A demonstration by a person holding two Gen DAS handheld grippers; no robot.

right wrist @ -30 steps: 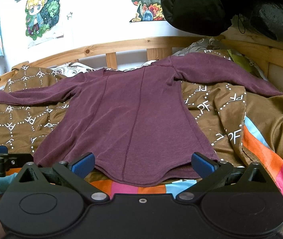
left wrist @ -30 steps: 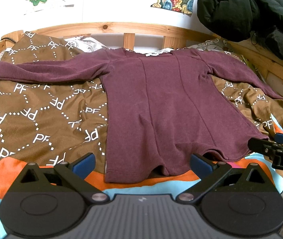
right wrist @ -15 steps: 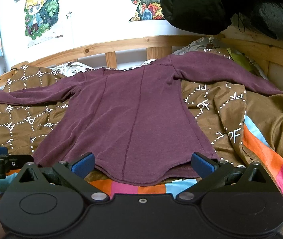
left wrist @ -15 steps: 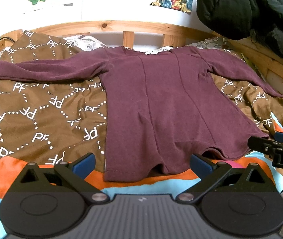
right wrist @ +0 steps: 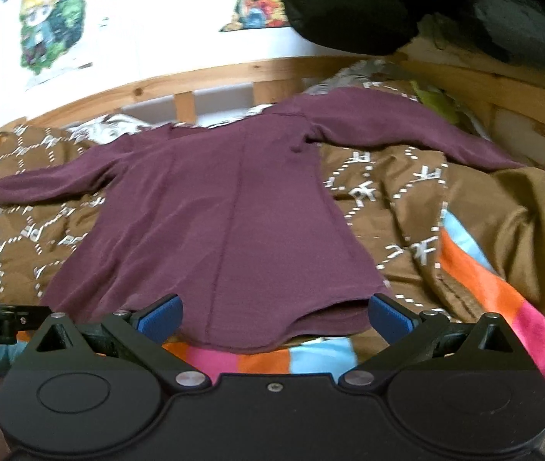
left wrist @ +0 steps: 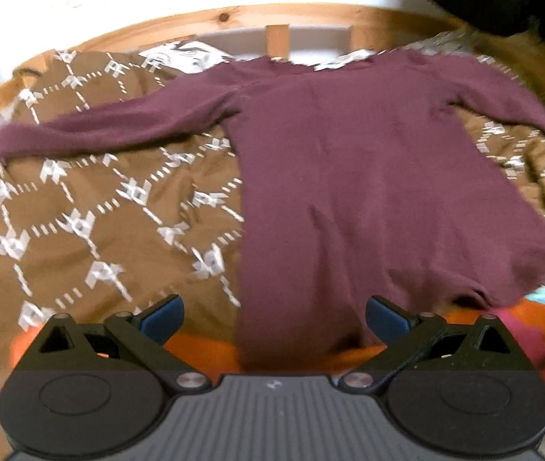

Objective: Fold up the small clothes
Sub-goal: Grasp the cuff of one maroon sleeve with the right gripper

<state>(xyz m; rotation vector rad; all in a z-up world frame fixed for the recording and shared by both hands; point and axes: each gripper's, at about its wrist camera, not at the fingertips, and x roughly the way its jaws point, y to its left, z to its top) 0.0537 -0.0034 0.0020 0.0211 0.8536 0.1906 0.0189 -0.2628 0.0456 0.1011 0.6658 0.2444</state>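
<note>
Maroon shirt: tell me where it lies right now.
The maroon shirt lies flat, centre in both wrist views, on the brown patterned blanket, collar toward the wooden headboard, hem nearest the open jaws.

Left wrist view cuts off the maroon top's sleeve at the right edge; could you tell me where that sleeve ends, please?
Observer: In the right wrist view the sleeve lies straight, and its cuff ends on the brown blanket, just short of the wooden bed rail.
Operator: Thank you. Is the right gripper holding the hem?
Observer: No. The right gripper is open and empty, with the hem of the maroon top showing between its fingers.
Operator: Does the hem lie flat there?
Observer: Not quite. Towards the corner on that sleeve's side, the two layers gape apart.
</note>
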